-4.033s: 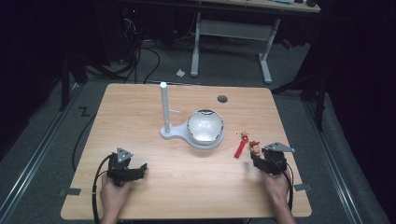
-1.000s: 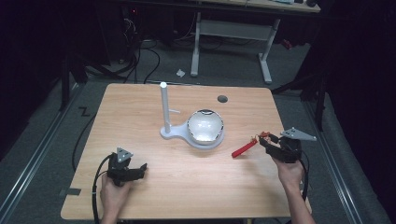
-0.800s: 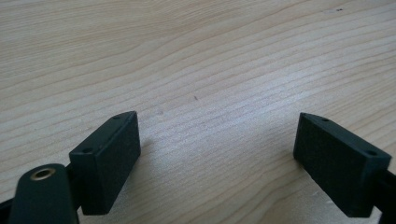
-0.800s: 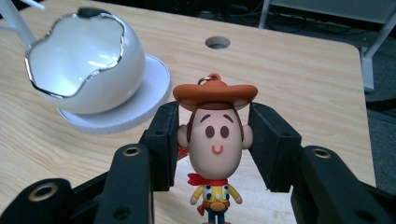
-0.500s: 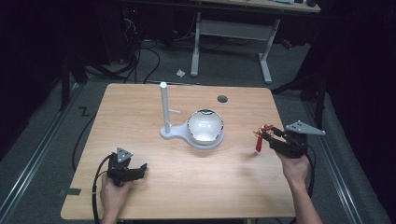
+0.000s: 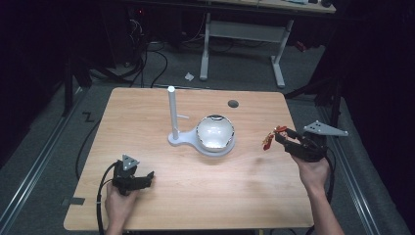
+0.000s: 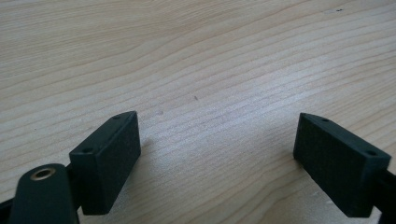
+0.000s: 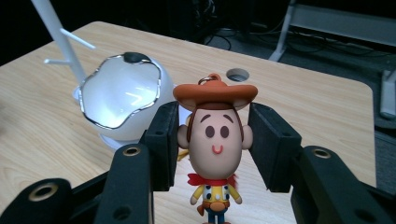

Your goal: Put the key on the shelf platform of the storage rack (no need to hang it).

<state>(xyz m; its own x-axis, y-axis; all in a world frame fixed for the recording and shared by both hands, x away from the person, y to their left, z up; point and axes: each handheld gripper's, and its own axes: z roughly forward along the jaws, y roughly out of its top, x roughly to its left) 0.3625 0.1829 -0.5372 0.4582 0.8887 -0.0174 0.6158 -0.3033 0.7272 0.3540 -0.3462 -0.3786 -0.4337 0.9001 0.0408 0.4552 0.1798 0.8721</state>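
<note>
— Lifted off the table since a second ago, that cowboy figure (image 8: 214,140); the left gripper (image 6: 145,177) hasn't budged, jaws apart on bare wood, nothing between them.

— And mid-table, the white stand (image 6: 172,117) with its bowl (image 6: 215,132)?

— Untouched. The right gripper (image 6: 277,137) is clamped on the figure's head, held in the air near the table's (image 6: 244,196) right edge.

— Risk?

— I'd judge that smooth, rounded head could slip or swivel between the pads if the hand swings quickly.
</note>
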